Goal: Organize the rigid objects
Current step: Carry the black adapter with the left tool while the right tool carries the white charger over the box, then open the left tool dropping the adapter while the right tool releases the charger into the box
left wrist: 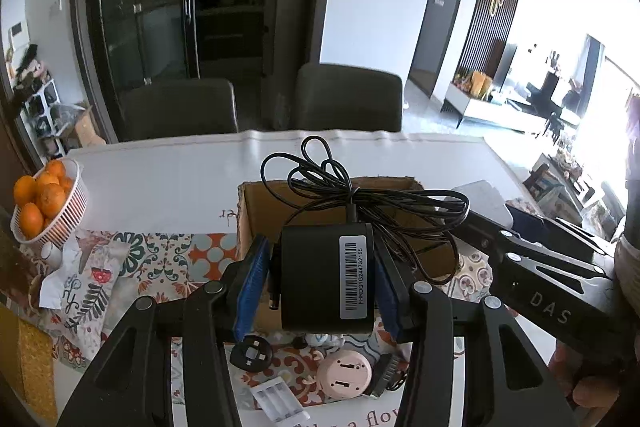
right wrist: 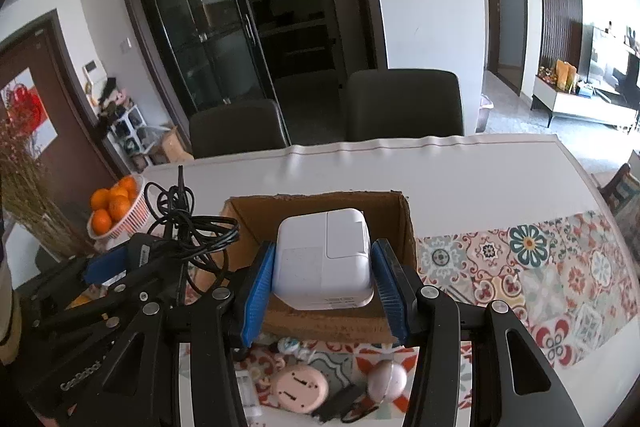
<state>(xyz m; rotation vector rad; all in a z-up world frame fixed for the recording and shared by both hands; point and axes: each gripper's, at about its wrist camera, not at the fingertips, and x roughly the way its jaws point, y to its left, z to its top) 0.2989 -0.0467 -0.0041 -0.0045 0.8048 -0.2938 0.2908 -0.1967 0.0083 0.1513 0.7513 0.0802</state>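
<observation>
My left gripper [left wrist: 320, 283] is shut on a black power adapter [left wrist: 316, 279] with a barcode label; its tangled black cable [left wrist: 360, 195] hangs over the open cardboard box [left wrist: 248, 211]. My right gripper [right wrist: 324, 275] is shut on a white charger block [right wrist: 324, 259], held above the near wall of the same box [right wrist: 406, 223]. The left gripper and cable [right wrist: 184, 223] show at the left of the right wrist view. The right gripper's body [left wrist: 552, 283] shows at the right of the left wrist view.
A white basket of oranges [left wrist: 44, 203] stands at the table's left. On the patterned cloth [right wrist: 540, 267] near me lie a pink round plug [left wrist: 344, 373], a black round plug [left wrist: 252, 351], a clear battery case [left wrist: 278, 403] and a pale egg-shaped thing [right wrist: 386, 379]. Two chairs [right wrist: 404, 103] stand behind the table.
</observation>
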